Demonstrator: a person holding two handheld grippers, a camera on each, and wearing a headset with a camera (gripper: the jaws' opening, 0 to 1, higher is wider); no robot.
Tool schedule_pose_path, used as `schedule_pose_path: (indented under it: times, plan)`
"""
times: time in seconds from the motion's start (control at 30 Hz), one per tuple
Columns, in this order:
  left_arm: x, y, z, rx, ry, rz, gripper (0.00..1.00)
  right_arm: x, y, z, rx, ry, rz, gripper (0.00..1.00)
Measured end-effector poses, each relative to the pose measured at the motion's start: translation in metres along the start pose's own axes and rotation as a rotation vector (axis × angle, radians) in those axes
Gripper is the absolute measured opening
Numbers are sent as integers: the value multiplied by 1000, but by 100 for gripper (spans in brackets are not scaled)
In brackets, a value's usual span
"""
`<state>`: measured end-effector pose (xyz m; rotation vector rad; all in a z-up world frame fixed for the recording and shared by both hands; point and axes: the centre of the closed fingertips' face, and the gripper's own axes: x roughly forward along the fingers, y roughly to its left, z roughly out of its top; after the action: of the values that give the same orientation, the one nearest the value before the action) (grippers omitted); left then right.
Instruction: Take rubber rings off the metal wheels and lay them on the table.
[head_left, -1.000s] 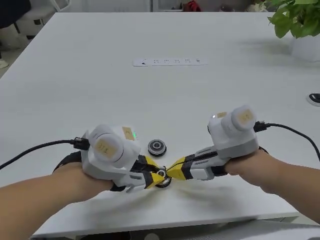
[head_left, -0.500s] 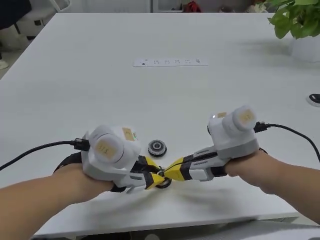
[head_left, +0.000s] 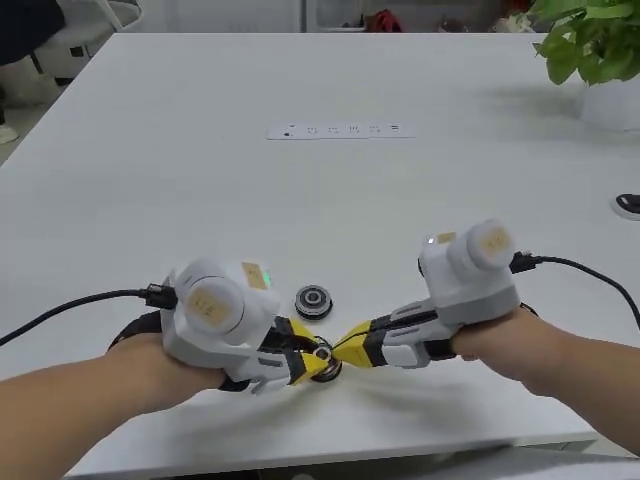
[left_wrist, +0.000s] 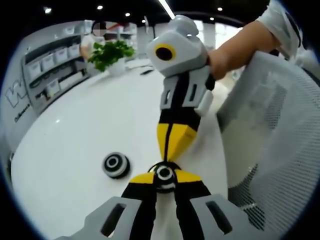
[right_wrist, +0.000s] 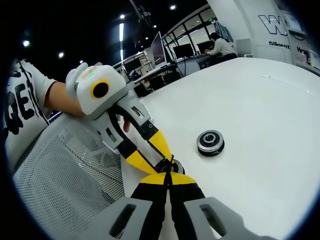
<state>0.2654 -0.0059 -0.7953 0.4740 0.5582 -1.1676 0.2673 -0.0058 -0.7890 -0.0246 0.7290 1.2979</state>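
Head view: see left tool and right tool meeting tip to tip near front edge of worktop, held wheel between. Note second wheel lying just beyond, apart.

Left gripper view: find left tool clenched on held wheel; right tool pinched shut against its rim.

Right gripper view: cannot tell whether rubber ring caught between closed tips.

Risk, judged: shallow bite slipping off ring on pull; weak clamp letting wheel twist free, roll off edge.
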Motion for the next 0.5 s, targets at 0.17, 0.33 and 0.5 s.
schedule_pose_path:
  times: [0.17, 0.33, 0.5]
  plan:
    - [-1, 0, 0, -5, 18, -5, 14, -1, -1, 2, -3, -6, -5, 0]
    - [-8, -3, 5, 15, 18, -18, 21, -2, -2, 4, -1, -14, -8, 0]
    - [-15, -4, 17, 5, -19, -23, 24, -3, -3, 6, 1, -22, -11, 0]
